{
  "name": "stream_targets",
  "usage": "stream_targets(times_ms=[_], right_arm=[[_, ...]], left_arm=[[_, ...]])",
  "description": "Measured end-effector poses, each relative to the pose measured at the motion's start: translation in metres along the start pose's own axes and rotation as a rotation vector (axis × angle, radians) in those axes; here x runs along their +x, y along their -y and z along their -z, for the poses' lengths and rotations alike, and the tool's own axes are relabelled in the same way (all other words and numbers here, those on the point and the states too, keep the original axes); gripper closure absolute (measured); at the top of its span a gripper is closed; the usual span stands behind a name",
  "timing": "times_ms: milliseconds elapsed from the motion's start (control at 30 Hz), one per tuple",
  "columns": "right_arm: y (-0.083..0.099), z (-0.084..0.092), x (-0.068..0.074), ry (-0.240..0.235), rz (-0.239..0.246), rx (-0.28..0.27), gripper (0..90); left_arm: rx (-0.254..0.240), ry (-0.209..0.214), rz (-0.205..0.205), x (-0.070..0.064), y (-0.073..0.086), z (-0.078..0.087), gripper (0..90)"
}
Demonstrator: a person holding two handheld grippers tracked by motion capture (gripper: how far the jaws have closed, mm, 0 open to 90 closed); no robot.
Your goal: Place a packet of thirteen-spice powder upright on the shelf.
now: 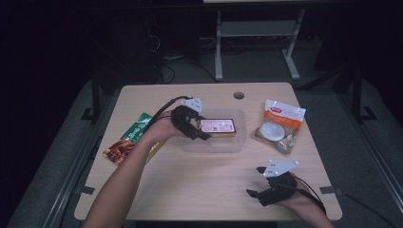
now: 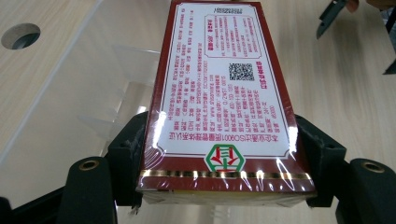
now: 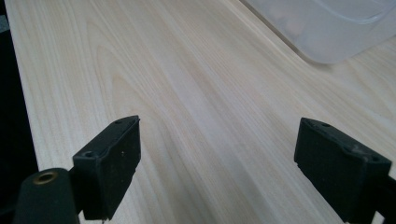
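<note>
My left claw (image 1: 202, 131) clamps red box (image 1: 217, 127) by one end, box hovering over clear bin (image 1: 240, 138), centre table. Right claw (image 1: 259, 183) gapes empty, 5 o'clock (snack bags aside). Step: carrying. Next, likely: lower, release inside bin.

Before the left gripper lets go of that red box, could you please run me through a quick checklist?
1. Grip: left gripper jaws press both sides of the red box: ok.
2. Position: box sits over the clear bin: ok.
3. Bin floor under the box free: cannot tell.
4. Box level: roughly flat, label up: ok.
5. Right gripper open, apart from the bin, above bare table: ok.
6. Snack bags lie outside the bin's path: ok.
</note>
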State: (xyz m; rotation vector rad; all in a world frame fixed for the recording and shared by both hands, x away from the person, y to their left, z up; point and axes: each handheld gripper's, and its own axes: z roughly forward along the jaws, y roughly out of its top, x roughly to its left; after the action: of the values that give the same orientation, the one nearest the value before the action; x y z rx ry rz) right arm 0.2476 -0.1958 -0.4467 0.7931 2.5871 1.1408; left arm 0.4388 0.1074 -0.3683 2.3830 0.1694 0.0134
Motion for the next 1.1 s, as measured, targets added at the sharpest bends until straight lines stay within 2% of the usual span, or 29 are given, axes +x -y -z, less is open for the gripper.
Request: stream_targets(times_ms=[67,200,400,500,867,1100], right_arm=[[0.0,-0.001,0.001,0.001,0.0,-0.002,14.2],[-0.001,-0.001,0.001,-0.001,0.004,-0.004,14.2],[-0.001,-0.002,0.0,-0.004,0.003,-0.006,14.2],[-0.001,-0.001,0.0,-0.001,0.006,-0.003,14.3],[-0.001,-0.002,0.0,-0.002,0.008,-0.003,14.3],[-0.001,-0.002,0.0,-0.001,0.009,-0.001,14.4]], left_arm=[[0.017,0.001,0.004,0.003,-0.003,-0.004,31.4],[0.043,0.004,-0.012,0.01,-0.012,-0.012,31.4],[0.051,0.004,0.0,0.016,-0.022,-0.022,31.4],[0.066,0.005,-0.012,0.019,-0.024,-0.026,31.3],[0.06,-0.002,0.011,0.025,-0.027,-0.031,31.2],[0.057,0.0,0.003,0.025,-0.028,-0.032,31.2]])
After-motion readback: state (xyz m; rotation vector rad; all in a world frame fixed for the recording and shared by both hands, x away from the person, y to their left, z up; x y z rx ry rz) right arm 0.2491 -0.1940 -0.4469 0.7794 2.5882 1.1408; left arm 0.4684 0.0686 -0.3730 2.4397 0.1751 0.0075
